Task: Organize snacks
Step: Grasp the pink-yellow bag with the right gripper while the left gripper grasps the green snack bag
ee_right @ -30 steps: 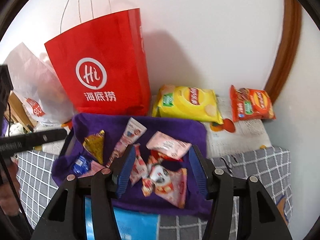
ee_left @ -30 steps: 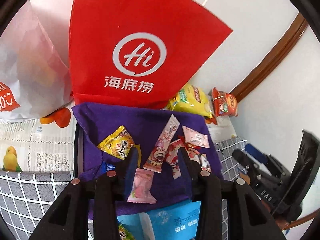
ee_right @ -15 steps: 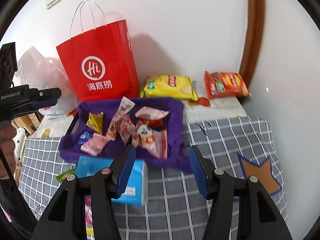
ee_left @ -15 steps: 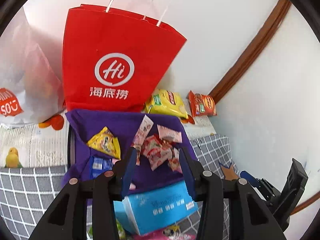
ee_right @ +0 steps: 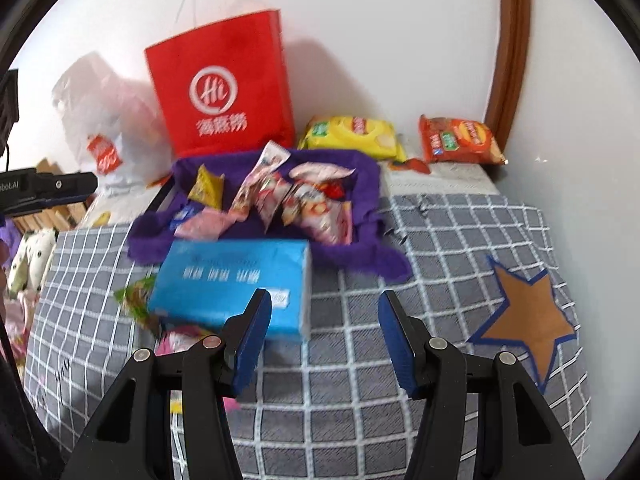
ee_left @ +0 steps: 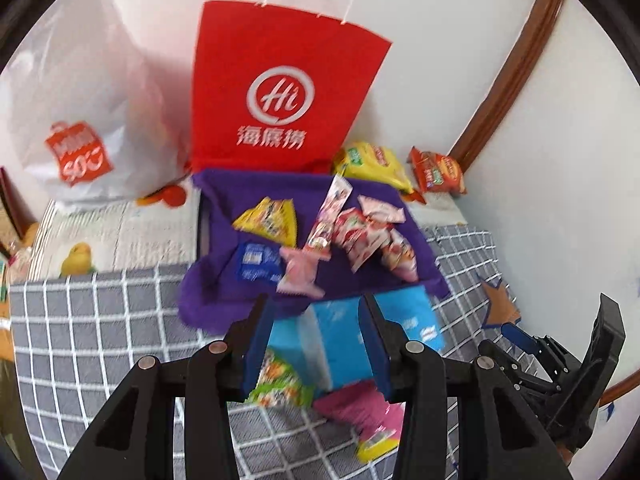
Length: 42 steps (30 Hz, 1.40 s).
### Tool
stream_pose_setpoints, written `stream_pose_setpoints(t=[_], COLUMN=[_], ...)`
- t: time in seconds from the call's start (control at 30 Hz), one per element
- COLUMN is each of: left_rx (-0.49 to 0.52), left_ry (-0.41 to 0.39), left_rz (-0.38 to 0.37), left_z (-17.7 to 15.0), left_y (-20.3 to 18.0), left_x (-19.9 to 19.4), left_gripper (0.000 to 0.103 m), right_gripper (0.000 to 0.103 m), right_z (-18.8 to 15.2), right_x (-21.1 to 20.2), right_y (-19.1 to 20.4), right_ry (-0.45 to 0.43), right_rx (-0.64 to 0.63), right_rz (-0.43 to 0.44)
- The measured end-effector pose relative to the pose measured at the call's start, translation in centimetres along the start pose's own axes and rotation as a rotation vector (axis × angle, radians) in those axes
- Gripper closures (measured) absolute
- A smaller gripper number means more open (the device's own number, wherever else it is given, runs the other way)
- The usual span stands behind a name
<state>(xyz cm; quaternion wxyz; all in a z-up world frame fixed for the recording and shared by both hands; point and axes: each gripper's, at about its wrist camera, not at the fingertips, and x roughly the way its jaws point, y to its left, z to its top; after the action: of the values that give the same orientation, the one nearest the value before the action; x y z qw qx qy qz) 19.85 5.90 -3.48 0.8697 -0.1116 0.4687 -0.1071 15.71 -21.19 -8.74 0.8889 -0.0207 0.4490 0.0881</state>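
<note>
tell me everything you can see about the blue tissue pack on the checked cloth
The blue rectangular tissue pack looks like a soft plastic-wrapped block, bright blue with white lettering on its top and a paler end face. It lies flat on the grey checked cloth, just in front of the purple fabric tray of snacks, seemingly touching its near edge. A green snack packet pokes out beside and partly under it. Neither gripper is seen touching it.

Snack packets [ee_right: 288, 200] in cloth-lined tray [ee_right: 368, 184]; tissue box [ee_right: 236, 280] before tray; paper bag [ee_right: 224, 92] behind; chip bags [ee_right: 352, 136] right of bag.
</note>
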Motion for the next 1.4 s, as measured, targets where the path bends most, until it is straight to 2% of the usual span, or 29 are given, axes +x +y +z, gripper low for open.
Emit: stream_pose_setpoints(t=[0.1, 0.33, 0.5, 0.93, 1.1, 1.13, 1.2, 1.3, 1.4], left_rx=[-0.015, -0.068, -0.082, -0.12, -0.104, -0.1, -0.088, -0.068, -0.035], left_ry=[0.011, 0.043, 0.049, 0.07, 0.086, 0.091, 0.1, 0.105, 0.104], left_rz=[0.009, 0.023, 0.039, 0.037, 0.024, 0.019, 0.012, -0.003, -0.032], left_z=[-1.4, -3.9, -4.9, -6.4, -7.0, -7.1, -7.3, -7.6, -7.8], left_y=[0.6, 2.4, 3.5, 5.6, 5.1, 4.9, 4.5, 3.9, 3.0], left_x=[0.1, 0.7, 0.7, 1.7, 2.6, 2.8, 3.3, 4.0, 4.5], left_gripper=[0.061, 0.061, 0.061, 0.061, 0.061, 0.061, 0.061, 0.061, 0.056], right_gripper=[0.048, 0.047, 0.038, 0.03, 0.03, 0.031, 0.041, 0.041, 0.041], right_z=[-1.4, -3.1, -2.8, -3.8, -4.8, -5.1, -5.4, -5.6, -5.9], right_x=[0.5, 1.3, 1.6, 6.1, 8.2, 8.4, 8.1, 7.2, 6.1], right_y=[0.5, 2.9, 5.8, 10.1, 10.8, 10.7, 10.2, 9.1, 7.5], right_ry=[0.024, 0.078, 0.063, 0.177, 0.24, 0.242, 0.22, 0.181, 0.146], right_rx=[-0.003, -0.017, -0.065, -0.177, -0.188, -0.181, -0.156, -0.141, -0.144], right_rz=[0.028, 0.171, 0.23, 0.185, 0.215, 0.225, 0.262, 0.254, 0.231])
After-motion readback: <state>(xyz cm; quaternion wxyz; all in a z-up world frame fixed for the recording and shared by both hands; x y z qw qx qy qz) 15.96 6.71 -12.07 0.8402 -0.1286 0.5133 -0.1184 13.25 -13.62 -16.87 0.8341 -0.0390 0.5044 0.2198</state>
